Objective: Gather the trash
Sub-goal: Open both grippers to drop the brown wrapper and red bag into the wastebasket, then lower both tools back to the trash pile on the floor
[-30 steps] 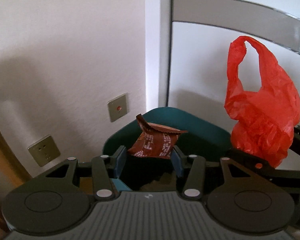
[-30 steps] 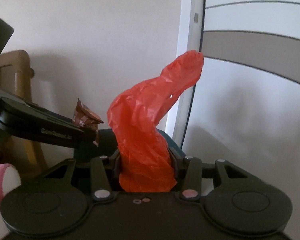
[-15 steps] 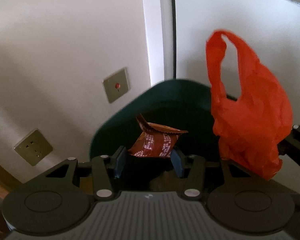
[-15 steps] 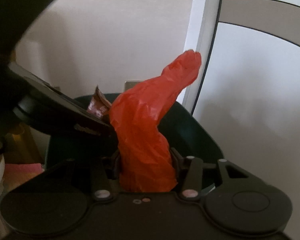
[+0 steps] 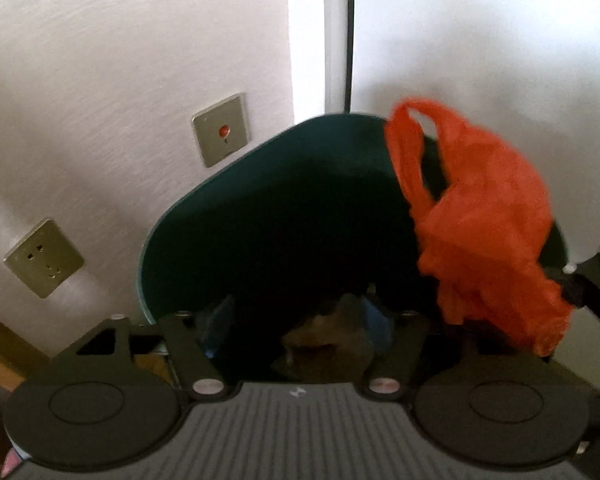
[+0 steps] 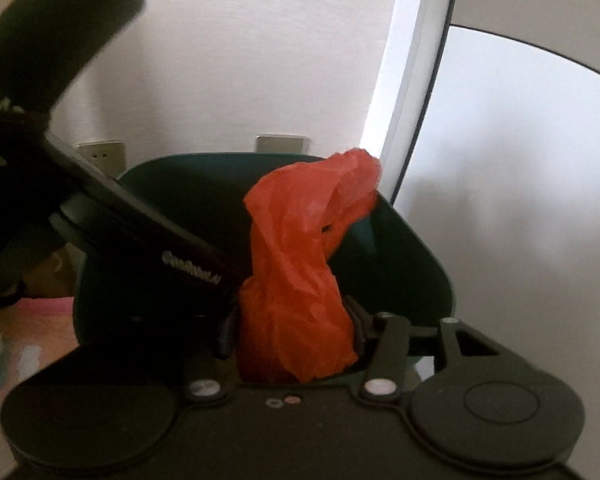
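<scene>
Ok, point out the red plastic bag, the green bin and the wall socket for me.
red plastic bag (image 6: 296, 292): right wrist view, crumpled middle of the bag.
green bin (image 5: 236, 216): left wrist view, inner back wall below the rim.
wall socket (image 5: 44, 258): left wrist view, centre of the faceplate.

We see the left gripper (image 5: 296, 322) jaws just opening wide; brown wrapper (image 5: 326, 346) is out of the pads now, lying dim down in the green bin (image 5: 260, 200). Right gripper (image 6: 290, 326) jaws opening too, red bag (image 6: 296, 276) betw. them, drooping lower over bin.
</scene>
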Available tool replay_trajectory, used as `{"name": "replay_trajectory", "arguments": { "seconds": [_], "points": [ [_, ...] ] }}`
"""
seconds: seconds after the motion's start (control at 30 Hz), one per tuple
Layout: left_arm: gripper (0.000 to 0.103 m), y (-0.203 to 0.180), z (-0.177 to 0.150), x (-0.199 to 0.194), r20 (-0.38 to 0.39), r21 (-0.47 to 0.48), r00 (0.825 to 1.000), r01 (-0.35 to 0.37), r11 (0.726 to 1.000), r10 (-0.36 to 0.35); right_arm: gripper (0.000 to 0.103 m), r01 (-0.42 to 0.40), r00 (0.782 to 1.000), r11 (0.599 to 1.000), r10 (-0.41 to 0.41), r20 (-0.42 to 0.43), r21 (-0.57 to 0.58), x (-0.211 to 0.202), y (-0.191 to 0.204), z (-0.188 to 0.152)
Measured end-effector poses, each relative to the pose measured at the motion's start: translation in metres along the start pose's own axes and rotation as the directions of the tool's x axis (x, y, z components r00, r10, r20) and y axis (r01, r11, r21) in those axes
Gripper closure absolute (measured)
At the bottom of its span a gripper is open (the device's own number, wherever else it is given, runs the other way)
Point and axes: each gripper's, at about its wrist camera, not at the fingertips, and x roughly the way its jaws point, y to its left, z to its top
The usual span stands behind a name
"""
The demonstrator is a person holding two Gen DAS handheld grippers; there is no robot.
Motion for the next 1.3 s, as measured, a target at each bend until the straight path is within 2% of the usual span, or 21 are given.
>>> {"name": "replay_trajectory", "arguments": {
  "seconds": [0.17,0.37,0.57,0.67,0.77,0.93,1.1,1.13,1.2,1.3],
  "points": [
    [0.029,0.004,-0.003,-0.013,0.027,-0.033,0.999,0.037,0.999,-0.036,0.05,-0.009,0.999,1.0,0.008,0.041,0.025,-0.014,-0.004,0.003],
    [0.026,0.005,-0.006,-0.035,0.093,-0.061,0.993,0.078,0.995,-0.073,0.05,-0.007,0.996,0.999,0.003,0.092,0.041,-0.045,-0.015,0.0],
    [0.026,-0.01,-0.019,-0.087,0.227,-0.007,0.967,0.121,0.993,-0.117,0.05,-0.008,0.99,1.0,0.006,0.144,0.018,-0.112,-0.024,-0.022],
    [0.026,-0.026,-0.032,-0.117,0.303,0.048,0.941,0.14,0.989,-0.148,0.05,-0.003,0.988,0.999,-0.003,0.154,0.041,-0.147,-0.034,-0.045],
    [0.021,-0.043,-0.046,-0.144,0.36,0.079,0.914,0.169,0.983,-0.186,0.05,0.018,0.986,0.997,-0.03,0.165,0.074,-0.177,-0.046,-0.069],
    [0.02,-0.069,-0.069,-0.169,0.39,0.098,0.882,0.246,0.964,-0.265,0.05,0.044,0.985,0.988,-0.067,0.156,0.147,-0.224,-0.068,-0.117],
    [0.018,-0.102,-0.091,-0.169,0.376,0.13,0.869,0.293,0.947,-0.32,0.049,0.078,0.989,0.974,-0.103,0.108,0.213,-0.244,-0.093,-0.174],
    [0.009,-0.11,-0.096,-0.165,0.371,0.135,0.869,0.299,0.945,-0.328,0.049,0.083,0.99,0.971,-0.106,0.097,0.224,-0.248,-0.098,-0.188],
    [0.0,-0.129,-0.108,-0.157,0.363,0.142,0.862,0.325,0.935,-0.354,0.049,0.108,0.989,0.963,-0.128,0.068,0.246,-0.255,-0.108,-0.219],
    [0.0,-0.157,-0.127,-0.137,0.357,0.176,0.844,0.359,0.917,-0.399,0.049,0.145,0.988,0.948,-0.156,0.018,0.282,-0.256,-0.124,-0.262]
  ]
}}
